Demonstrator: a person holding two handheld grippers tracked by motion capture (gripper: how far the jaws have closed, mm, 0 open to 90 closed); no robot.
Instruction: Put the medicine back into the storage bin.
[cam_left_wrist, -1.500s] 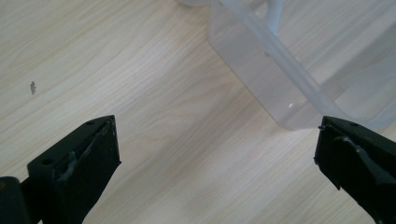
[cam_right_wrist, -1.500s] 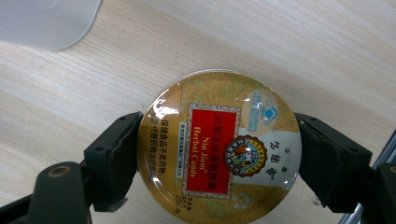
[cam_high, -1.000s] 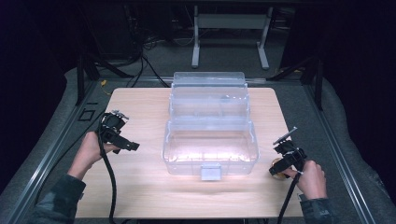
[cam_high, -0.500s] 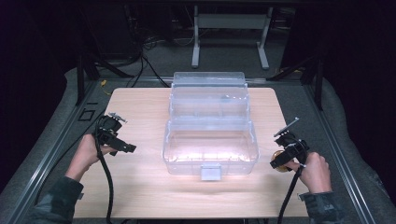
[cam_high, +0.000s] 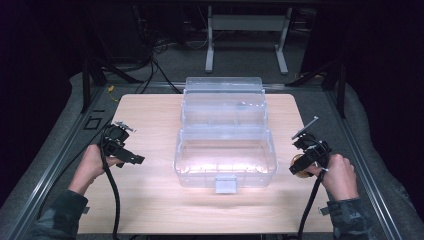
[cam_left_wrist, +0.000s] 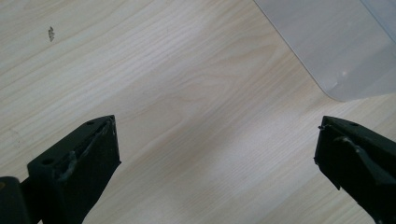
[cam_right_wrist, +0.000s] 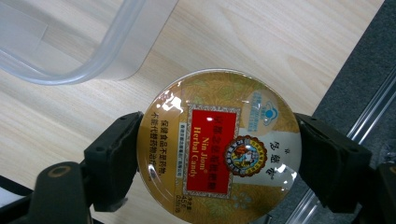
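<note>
A: Which step is this?

B: The carry, I'd say. In the right gripper view the right gripper (cam_right_wrist: 219, 154) is clamped on a round candy tin (cam_right_wrist: 218, 145), one black jaw against each side of it, lid facing the camera. In the high view the tin (cam_high: 298, 166) sits at right of centre, over the wooden table (cam_high: 150, 115) near its right edge, just beside the clear plastic box (cam_high: 225, 155).

A: And the other hand?

B: The left gripper (cam_high: 131, 156) is at centre left of the high view, near the box's left side. In its own view the jaws stand wide apart with bare wood between them, and a corner of the box (cam_left_wrist: 336, 46) at upper right.

A: What next?

B: Probably the tin goes into the box. The lid looks open, hinged back toward the top of the frame, though clear plastic makes that hard to tell. The move calls for lifting the tin over the near wall, then letting go.
</note>
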